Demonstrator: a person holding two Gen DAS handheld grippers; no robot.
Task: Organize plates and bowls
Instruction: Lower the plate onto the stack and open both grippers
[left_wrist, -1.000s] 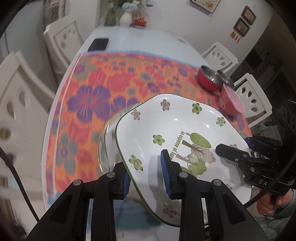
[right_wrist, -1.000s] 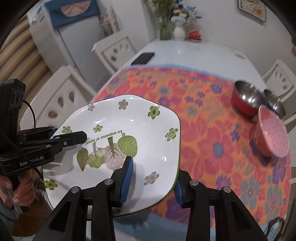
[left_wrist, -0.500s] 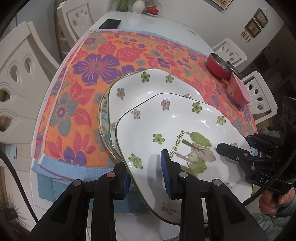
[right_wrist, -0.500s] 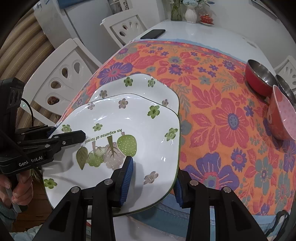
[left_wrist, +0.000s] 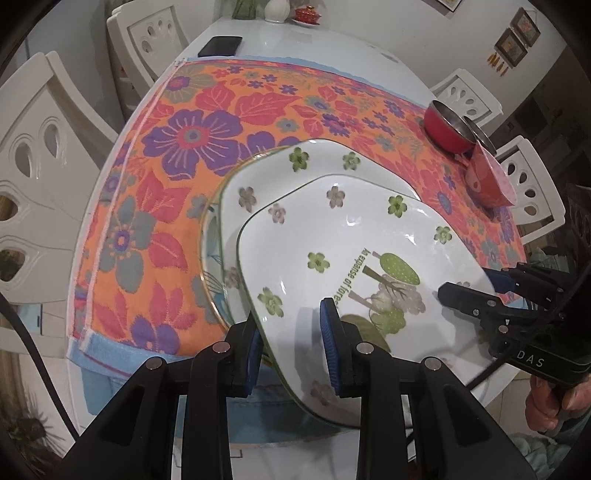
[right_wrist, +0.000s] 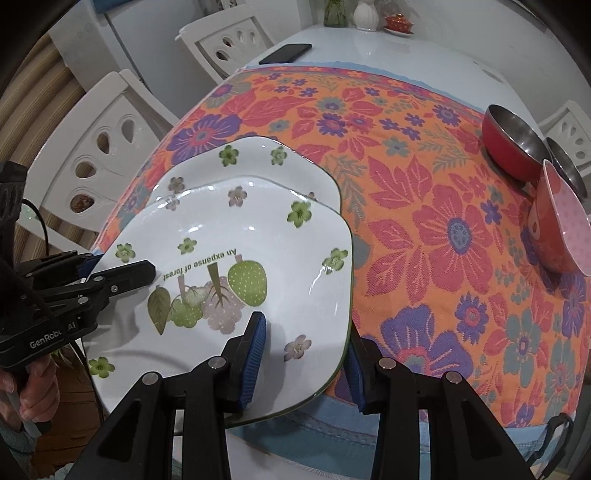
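Observation:
Both grippers hold one white square plate with green flowers and a forest print (left_wrist: 354, 251) (right_wrist: 236, 251) above the table's near edge. My left gripper (left_wrist: 291, 345) is shut on its left rim; my right gripper (right_wrist: 306, 354) is shut on its right rim. Below it, a matching white flowered plate (left_wrist: 295, 166) (right_wrist: 255, 155) lies on a gold-rimmed plate (left_wrist: 210, 236) on the floral cloth. A red steel-lined bowl (right_wrist: 513, 144) and a tilted pink bowl (right_wrist: 561, 225) sit at the right.
The orange floral cloth (right_wrist: 424, 206) covers the near half of the white table (right_wrist: 369, 44). A black phone (right_wrist: 286, 52) and vases stand at the far end. White chairs (right_wrist: 110, 147) surround the table.
The held plate has come down and forward toward the stacked plates; the lower flowered plate now shows more beyond its far edge. Both grips are unchanged.

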